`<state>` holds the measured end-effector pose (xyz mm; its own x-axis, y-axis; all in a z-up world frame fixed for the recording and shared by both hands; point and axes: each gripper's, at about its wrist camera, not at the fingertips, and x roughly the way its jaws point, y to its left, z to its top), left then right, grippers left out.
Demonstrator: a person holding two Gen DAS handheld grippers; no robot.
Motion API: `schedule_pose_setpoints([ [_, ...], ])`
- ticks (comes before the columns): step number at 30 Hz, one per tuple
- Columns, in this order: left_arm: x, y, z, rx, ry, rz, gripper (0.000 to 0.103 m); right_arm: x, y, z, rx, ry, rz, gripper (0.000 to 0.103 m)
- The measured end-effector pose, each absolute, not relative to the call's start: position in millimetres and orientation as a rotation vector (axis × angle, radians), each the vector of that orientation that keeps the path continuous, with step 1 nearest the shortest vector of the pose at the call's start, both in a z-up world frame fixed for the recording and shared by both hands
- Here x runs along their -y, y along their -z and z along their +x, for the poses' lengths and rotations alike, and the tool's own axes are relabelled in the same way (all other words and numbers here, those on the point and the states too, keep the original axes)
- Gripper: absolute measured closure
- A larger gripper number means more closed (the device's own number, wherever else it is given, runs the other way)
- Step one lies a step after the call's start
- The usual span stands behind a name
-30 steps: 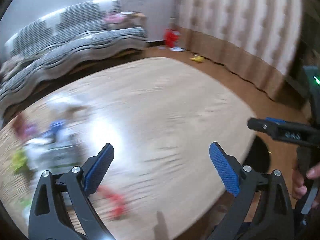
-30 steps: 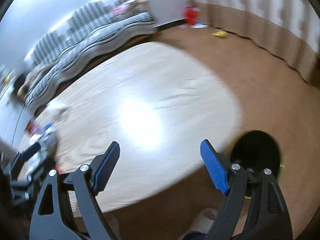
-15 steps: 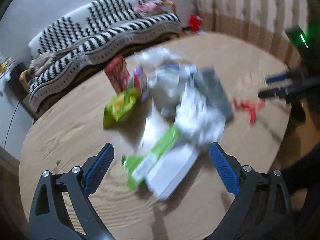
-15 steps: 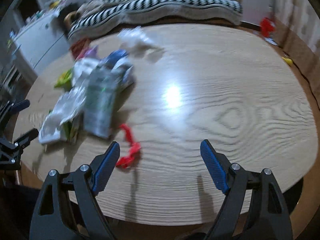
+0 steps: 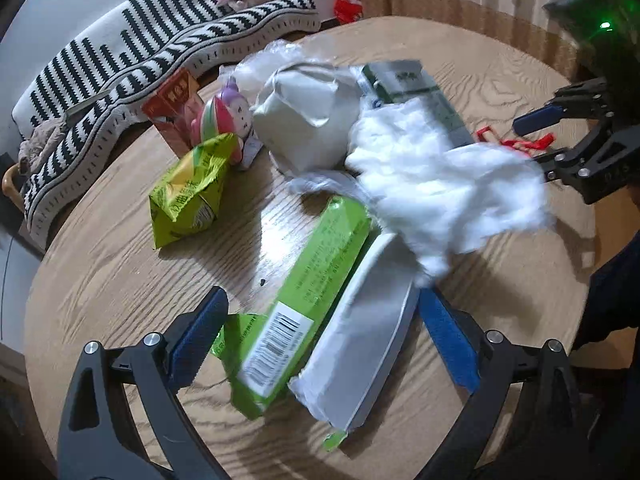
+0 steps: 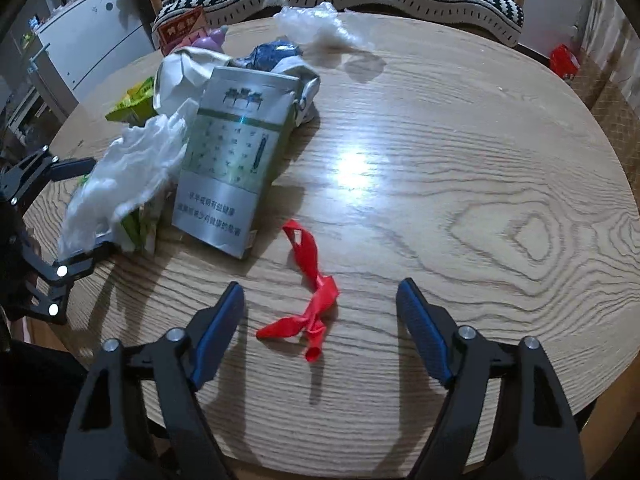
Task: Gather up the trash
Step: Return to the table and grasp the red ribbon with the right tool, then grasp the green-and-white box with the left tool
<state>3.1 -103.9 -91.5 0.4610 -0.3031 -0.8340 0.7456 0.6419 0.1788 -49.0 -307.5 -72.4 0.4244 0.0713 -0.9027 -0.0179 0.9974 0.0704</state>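
Trash lies heaped on a round wooden table [image 6: 480,160]. My left gripper [image 5: 320,320] hangs open over a long green wrapper [image 5: 316,292] and a flat white packet [image 5: 368,340]; its pads touch neither. Behind them are crumpled white tissue [image 5: 440,192], a green snack bag [image 5: 188,192] and a grey crumpled bag [image 5: 304,120]. My right gripper [image 6: 320,296] is closing, with a red balloon scrap [image 6: 312,304] on the table between its blue pads, untouched. A silver-green carton [image 6: 232,152] lies just beyond. Each gripper shows in the other's view: right gripper [image 5: 560,136], left gripper [image 6: 76,216].
A red box [image 5: 172,104] and a pink toy pack [image 5: 224,116] stand at the pile's far side, with clear plastic [image 6: 316,24] near the far edge. A striped sofa [image 5: 160,40] runs behind the table, and a white cabinet [image 6: 92,40] stands at the left.
Both views swung from the bare table end onto the trash pile and sank closer. The right jaws stand slightly narrower than half a second ago.
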Motion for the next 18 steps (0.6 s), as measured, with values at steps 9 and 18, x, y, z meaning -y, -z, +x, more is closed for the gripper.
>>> schedule_pose_setpoints([
  [9, 97, 90, 1, -0.919, 0.673, 0.562, 0.051, 294, 68, -54, -1.114, -0.083, -0.002, 0.088],
  [18, 65, 35, 7, -0.876, 0.570, 0.341, 0.060, 320, 44, -62, -1.038, -0.040, 0.072, 0.088],
])
